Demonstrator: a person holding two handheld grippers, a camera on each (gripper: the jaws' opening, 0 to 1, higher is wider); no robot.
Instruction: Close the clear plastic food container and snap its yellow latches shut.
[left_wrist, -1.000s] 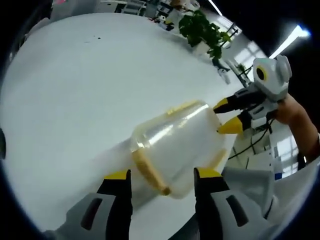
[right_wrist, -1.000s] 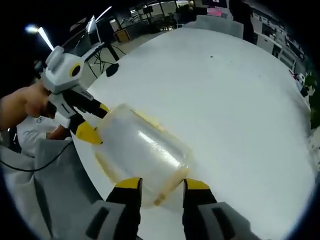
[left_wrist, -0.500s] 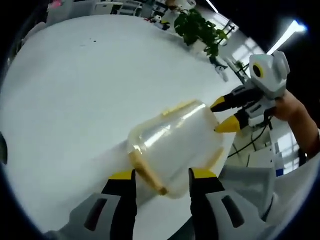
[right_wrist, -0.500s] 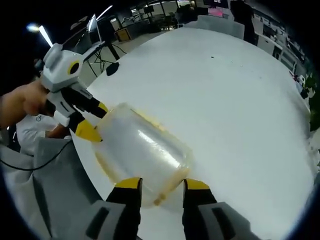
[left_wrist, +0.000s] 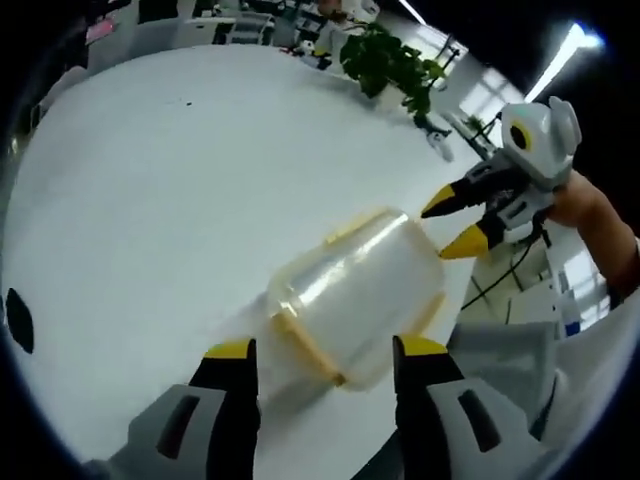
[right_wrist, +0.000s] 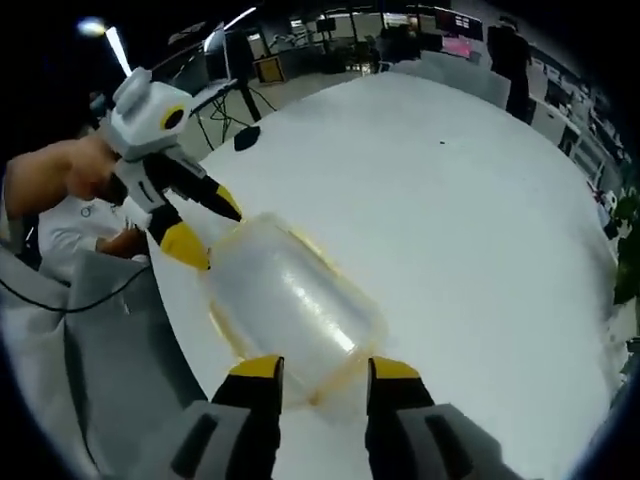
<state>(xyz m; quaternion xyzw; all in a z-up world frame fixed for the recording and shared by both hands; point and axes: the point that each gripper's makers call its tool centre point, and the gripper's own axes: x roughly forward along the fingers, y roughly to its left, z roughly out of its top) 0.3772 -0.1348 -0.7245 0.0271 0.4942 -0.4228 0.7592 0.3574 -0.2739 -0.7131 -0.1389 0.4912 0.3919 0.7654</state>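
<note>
Clear container (left_wrist: 355, 300) lying on white worktop (left_wrist: 150, 200) near its edge, lid on, yellow latch strips along its sides. Same container in right gripper view (right_wrist: 290, 305).

Left tool (left_wrist: 325, 352) spread, jaws straddling near end of container, no contact visible. Wider than half a second ago, when jaws sat closer in on container's end. Seen from right gripper view (right_wrist: 198, 222), yellow tips open, just beside far end of container, slightly lifted off it compared with before.

Right tool (right_wrist: 318, 368) spread, jaws either side of its near end of container, tips at or just over the rim; touching or not, cannot tell. Seen from left gripper view (left_wrist: 458, 220), tips apart, now a little clear of container's end where earlier they sat against it.

Container itself not shifted on worktop; framing changes mostly from camera motion. Potted plant (left_wrist: 385, 65) at far side of worktop, small dark mark (left_wrist: 188, 102) on surface.

Judgement: both tools backing off after pressing at the ends, so end latches probably snapped, but latch state not readable through glare. Long-side latch strip (left_wrist: 310, 345) looks flush. Likely near finish; next step a check or retreat.
</note>
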